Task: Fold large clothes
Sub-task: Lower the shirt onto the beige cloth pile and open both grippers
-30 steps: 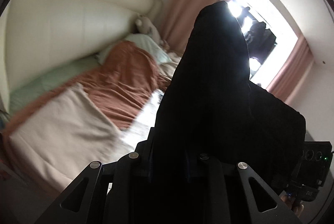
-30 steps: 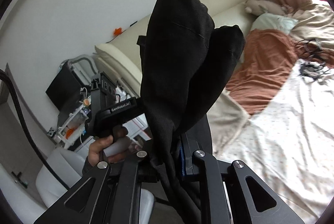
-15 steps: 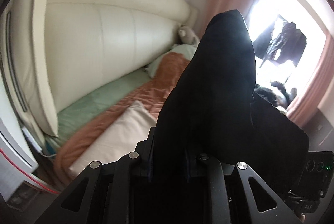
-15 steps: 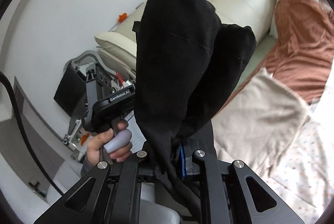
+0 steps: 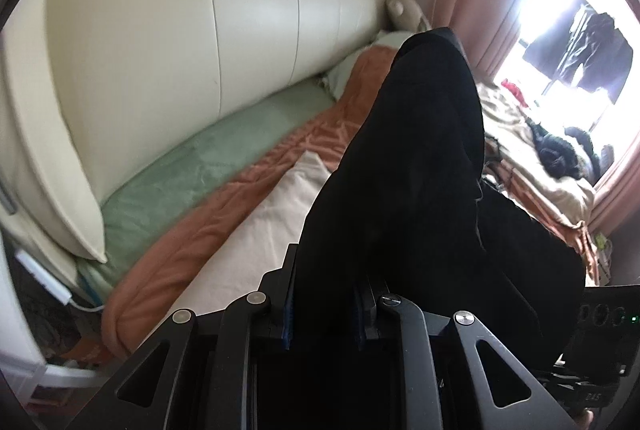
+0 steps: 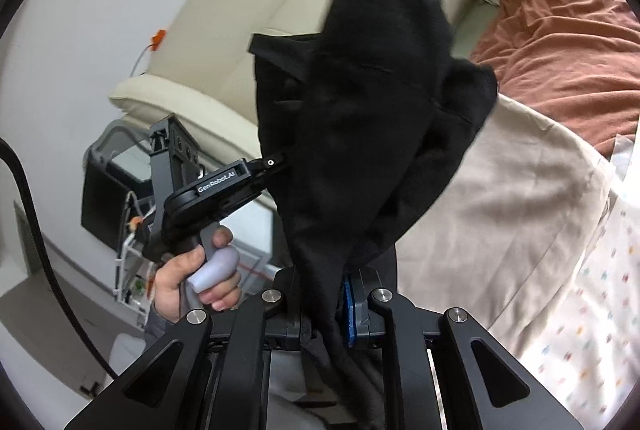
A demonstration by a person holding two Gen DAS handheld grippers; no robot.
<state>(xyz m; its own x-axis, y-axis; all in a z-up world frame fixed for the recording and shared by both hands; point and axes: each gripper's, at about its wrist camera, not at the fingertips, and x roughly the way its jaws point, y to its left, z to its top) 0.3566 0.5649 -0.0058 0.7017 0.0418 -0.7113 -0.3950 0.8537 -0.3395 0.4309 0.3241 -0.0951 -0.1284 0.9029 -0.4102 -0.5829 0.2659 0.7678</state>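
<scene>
The left hand-held gripper [image 5: 326, 300] is clenched on a black garment [image 5: 420, 165], whose cloth rises from between its jaws and fills the middle of the left wrist view. The right hand-held gripper [image 6: 326, 304] grasps the same garment [image 6: 360, 133] too: a bunched fold runs down between its blue-padded jaws and hangs below them. The garment is held up in the air between the two, above the near edge of the bed [image 6: 500, 209], not lying on it. In the right wrist view a hand [image 6: 192, 274] holds the left gripper's handle at the left, its tip buried in the cloth. Beyond lie a beige pillow [image 5: 256, 230], a rust blanket [image 6: 560, 41] and a cream headboard [image 5: 192, 29]. Far right, dark clothes, probably, hang at a bright window [image 5: 560, 9].
</scene>
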